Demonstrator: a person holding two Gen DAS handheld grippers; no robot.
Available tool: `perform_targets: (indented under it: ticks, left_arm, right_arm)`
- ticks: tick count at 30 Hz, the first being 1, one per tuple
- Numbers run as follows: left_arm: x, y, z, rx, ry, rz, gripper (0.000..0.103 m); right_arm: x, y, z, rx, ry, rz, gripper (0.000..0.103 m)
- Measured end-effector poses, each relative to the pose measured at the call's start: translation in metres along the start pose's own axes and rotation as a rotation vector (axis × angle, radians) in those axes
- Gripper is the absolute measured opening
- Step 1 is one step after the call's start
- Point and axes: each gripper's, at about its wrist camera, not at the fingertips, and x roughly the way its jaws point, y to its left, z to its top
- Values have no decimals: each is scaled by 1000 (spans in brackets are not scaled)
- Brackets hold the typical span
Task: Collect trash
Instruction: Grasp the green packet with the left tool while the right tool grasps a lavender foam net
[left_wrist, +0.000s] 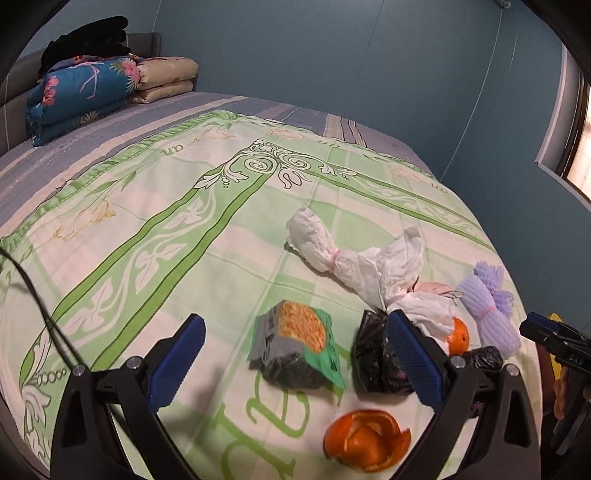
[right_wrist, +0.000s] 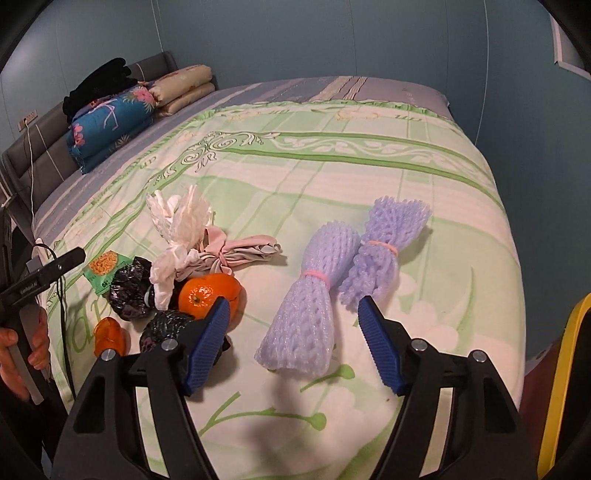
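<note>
- Bed (right_wrist: 461, 192): covered by a green-and-white patterned sheet; carries all trash items near the front edge.
- Folded quilts (right_wrist: 110, 125): stacked at the far head end, well apart from the trash.
- Left gripper (left_wrist: 295, 328): wide open, empty, held above the sheet; snack packet between and just beyond the blue pads.
- Right gripper (right_wrist: 291, 314): wide open, empty; nearer purple foam net lying between the fingers.
- Purple foam nets (right_wrist: 306, 306): two bundles, each tied with a pink band, side by side and touching.
- White tissue bundles (left_wrist: 351, 258): tied with pink bands, beside the orange.
- Black plastic bags (left_wrist: 373, 354): crumpled, next to the packet.
- Snack packet (left_wrist: 295, 343): green, crumpled, lying flat.
- Orange (right_wrist: 207, 291): whole, touching the black bags.
- Orange peel (left_wrist: 369, 439): nearest the front edge.
</note>
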Motion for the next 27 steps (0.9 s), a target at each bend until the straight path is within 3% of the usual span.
perform_targets:
  ticks: [3, 8, 10, 12, 14, 19, 25, 27]
  left_arm:
    - [12, 0, 1, 4, 22, 15, 91]
    - [25, -2, -8, 11, 57, 16, 71]
    - [33, -2, -12, 20, 86, 18, 56]
    - [39, -2, -15, 17, 110, 17, 49]
    - [42, -2, -17, 14, 110, 20, 49]
    - [43, -4, -16, 18, 109, 9, 32]
    - [42, -6, -16, 25, 108, 3, 18]
    - [40, -7, -15, 29, 105, 7, 18]
  right_arm:
    - [8, 0, -1, -1, 12, -4, 66]
    - [20, -4, -5, 5, 44, -7, 61]
    - [25, -6, -7, 11, 59, -4, 58]
    - [29, -7, -9, 16, 69, 3, 57]
    - [30, -7, -10, 18, 71, 1, 53]
    - [36, -7, -11, 13, 89, 1, 43]
    - [40, -9, -13, 19, 102, 8, 30]
    - [40, -10, -13, 24, 104, 10, 27]
